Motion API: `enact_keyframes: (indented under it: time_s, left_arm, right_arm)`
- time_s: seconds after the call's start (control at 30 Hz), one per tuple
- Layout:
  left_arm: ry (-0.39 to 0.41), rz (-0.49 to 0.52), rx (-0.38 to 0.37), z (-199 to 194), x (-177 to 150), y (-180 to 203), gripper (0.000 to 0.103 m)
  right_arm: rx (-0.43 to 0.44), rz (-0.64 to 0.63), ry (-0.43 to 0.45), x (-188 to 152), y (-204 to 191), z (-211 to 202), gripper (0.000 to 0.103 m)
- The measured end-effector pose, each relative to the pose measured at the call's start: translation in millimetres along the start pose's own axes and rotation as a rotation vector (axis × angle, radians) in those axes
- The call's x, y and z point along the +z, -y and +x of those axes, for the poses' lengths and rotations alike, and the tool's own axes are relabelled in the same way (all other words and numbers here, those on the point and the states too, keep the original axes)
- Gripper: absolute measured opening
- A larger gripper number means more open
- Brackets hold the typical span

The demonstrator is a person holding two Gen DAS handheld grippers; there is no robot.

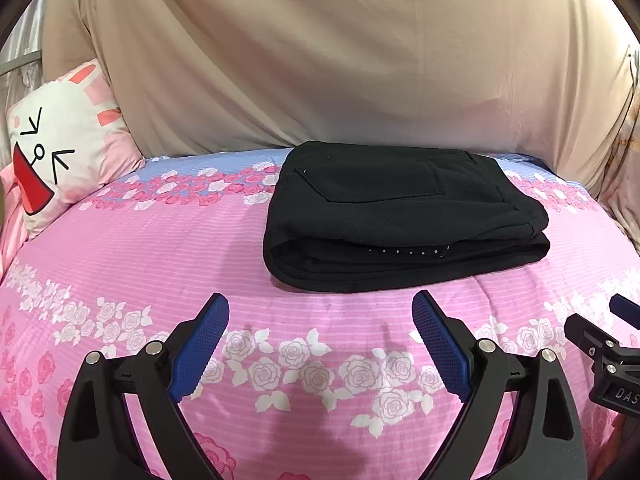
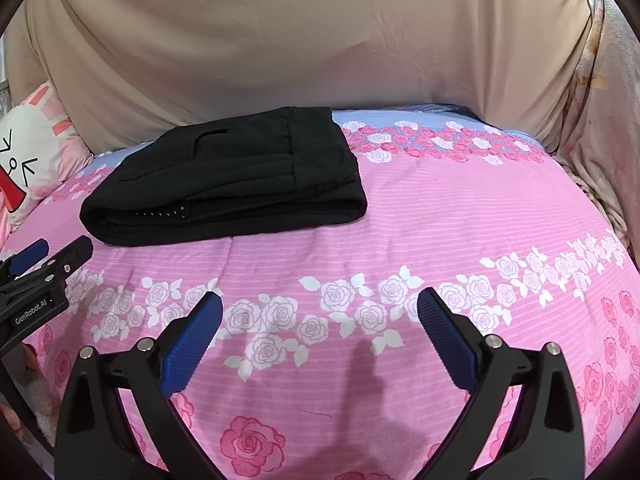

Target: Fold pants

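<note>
The black pants (image 1: pixel 404 216) lie folded in a thick rectangular stack on the pink floral bedspread (image 1: pixel 160 248). They also show in the right wrist view (image 2: pixel 228 184), at the upper left. My left gripper (image 1: pixel 320 312) is open and empty, hovering over the bedspread a short way in front of the pants. My right gripper (image 2: pixel 320 308) is open and empty, in front of and to the right of the pants. Each gripper shows at the edge of the other's view: the right one (image 1: pixel 612 344), the left one (image 2: pixel 44 264).
A white and pink cartoon pillow (image 1: pixel 60 152) leans at the far left. A beige cloth (image 1: pixel 320 60) hangs behind the bed. A patterned cloth (image 2: pixel 604 120) hangs at the right edge. The bedspread (image 2: pixel 460 220) stretches to the right of the pants.
</note>
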State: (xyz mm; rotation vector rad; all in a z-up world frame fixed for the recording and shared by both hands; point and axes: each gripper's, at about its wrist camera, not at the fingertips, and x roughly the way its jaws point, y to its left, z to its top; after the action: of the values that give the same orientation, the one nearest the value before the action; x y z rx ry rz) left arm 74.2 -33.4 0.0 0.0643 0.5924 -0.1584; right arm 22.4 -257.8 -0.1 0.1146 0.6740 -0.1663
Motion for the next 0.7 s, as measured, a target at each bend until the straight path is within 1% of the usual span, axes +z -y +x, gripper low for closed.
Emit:
enact_keyframes:
  time_s: [0.7]
  left_arm:
    - [0.003, -0.007, 0.022, -2.1, 0.4, 0.4, 0.091]
  right_arm:
    - [-0.006, -0.002, -0.003, 0.3, -0.4, 0.1, 0.096]
